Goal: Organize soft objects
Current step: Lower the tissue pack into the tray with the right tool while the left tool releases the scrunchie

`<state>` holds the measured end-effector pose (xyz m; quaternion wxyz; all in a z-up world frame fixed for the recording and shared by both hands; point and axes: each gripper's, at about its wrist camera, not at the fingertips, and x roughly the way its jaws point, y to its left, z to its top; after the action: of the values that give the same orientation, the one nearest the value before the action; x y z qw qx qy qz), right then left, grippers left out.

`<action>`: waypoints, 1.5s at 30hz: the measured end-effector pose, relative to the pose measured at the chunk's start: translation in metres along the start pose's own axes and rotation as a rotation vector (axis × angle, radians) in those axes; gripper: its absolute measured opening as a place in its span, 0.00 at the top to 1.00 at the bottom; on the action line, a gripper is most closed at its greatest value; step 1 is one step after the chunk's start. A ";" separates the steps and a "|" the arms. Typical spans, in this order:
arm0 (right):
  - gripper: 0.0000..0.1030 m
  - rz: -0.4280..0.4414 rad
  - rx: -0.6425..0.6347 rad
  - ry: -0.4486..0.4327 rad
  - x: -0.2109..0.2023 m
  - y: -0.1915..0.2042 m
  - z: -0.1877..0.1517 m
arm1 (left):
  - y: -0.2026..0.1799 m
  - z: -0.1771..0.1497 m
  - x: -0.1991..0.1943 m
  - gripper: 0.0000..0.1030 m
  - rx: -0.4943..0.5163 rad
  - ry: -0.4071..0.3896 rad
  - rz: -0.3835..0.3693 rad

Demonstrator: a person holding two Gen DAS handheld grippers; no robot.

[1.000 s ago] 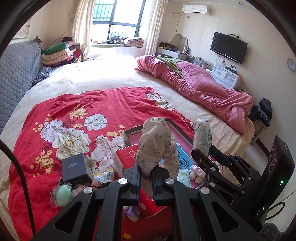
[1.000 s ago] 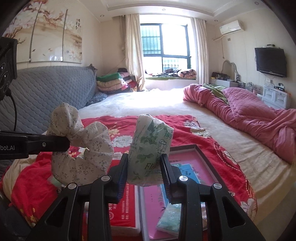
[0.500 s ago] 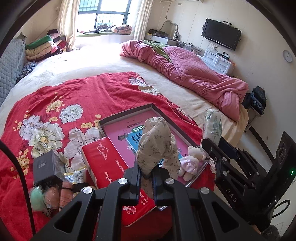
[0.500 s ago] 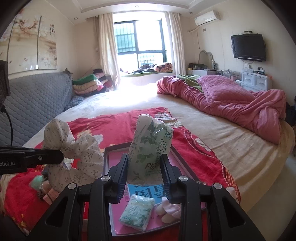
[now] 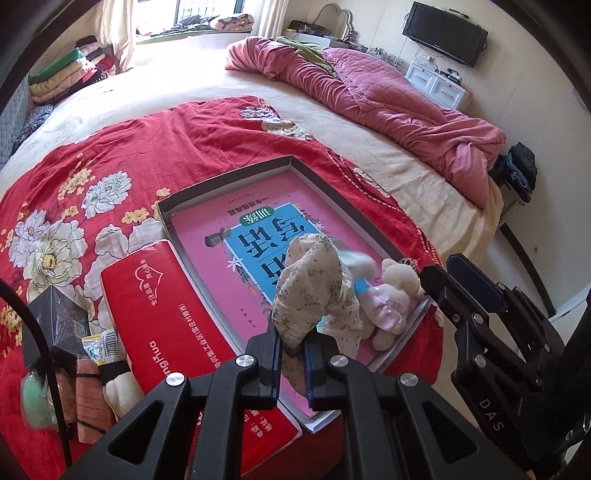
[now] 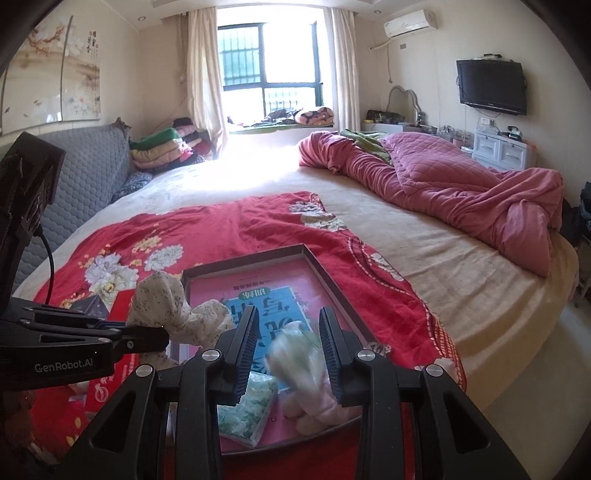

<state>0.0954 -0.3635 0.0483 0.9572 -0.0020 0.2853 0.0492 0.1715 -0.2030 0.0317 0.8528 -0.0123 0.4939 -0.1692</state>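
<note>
Sorting under way: right gripper (image 6: 290, 332) apart, blurred tissue pack (image 6: 295, 352) loose between jaws above tray (image 6: 251, 256); left gripper (image 5: 293, 345) clamped on floral cloth bundle (image 5: 314, 273) over tray. Next: lowering, releasing inside rim.

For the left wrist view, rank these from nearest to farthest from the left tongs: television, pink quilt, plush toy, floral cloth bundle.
1. Floral cloth bundle, gripped in the left tongs.
2. Plush toy, just to the right.
3. Pink quilt, far upper right.
4. Television, top right, beyond the quilt.
</note>
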 end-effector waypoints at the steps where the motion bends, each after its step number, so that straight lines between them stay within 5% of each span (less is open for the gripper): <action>1: 0.66 0.004 0.000 0.025 0.005 -0.001 -0.004 | 0.000 0.000 0.004 0.91 0.006 0.004 0.008; 13: 0.66 0.003 0.065 0.210 0.045 -0.019 -0.028 | 0.002 0.001 0.043 0.90 0.002 0.100 0.016; 23: 0.66 0.008 0.071 0.249 0.054 -0.023 -0.036 | -0.005 -0.002 0.053 0.89 0.036 0.112 0.044; 34: 0.62 0.009 0.065 0.247 0.055 -0.021 -0.035 | -0.010 -0.003 0.051 0.74 0.060 0.101 0.073; 39: 0.61 0.009 0.067 0.244 0.054 -0.021 -0.034 | -0.010 -0.003 0.047 0.59 0.062 0.094 0.078; 45: 0.54 0.004 0.064 0.247 0.054 -0.021 -0.034 | -0.009 -0.003 0.043 0.56 0.060 0.087 0.072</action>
<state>0.1242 -0.3802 -0.0103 0.9143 0.0231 0.4024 0.0413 0.1867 -0.2238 -0.0044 0.8360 0.0383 0.5253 -0.1535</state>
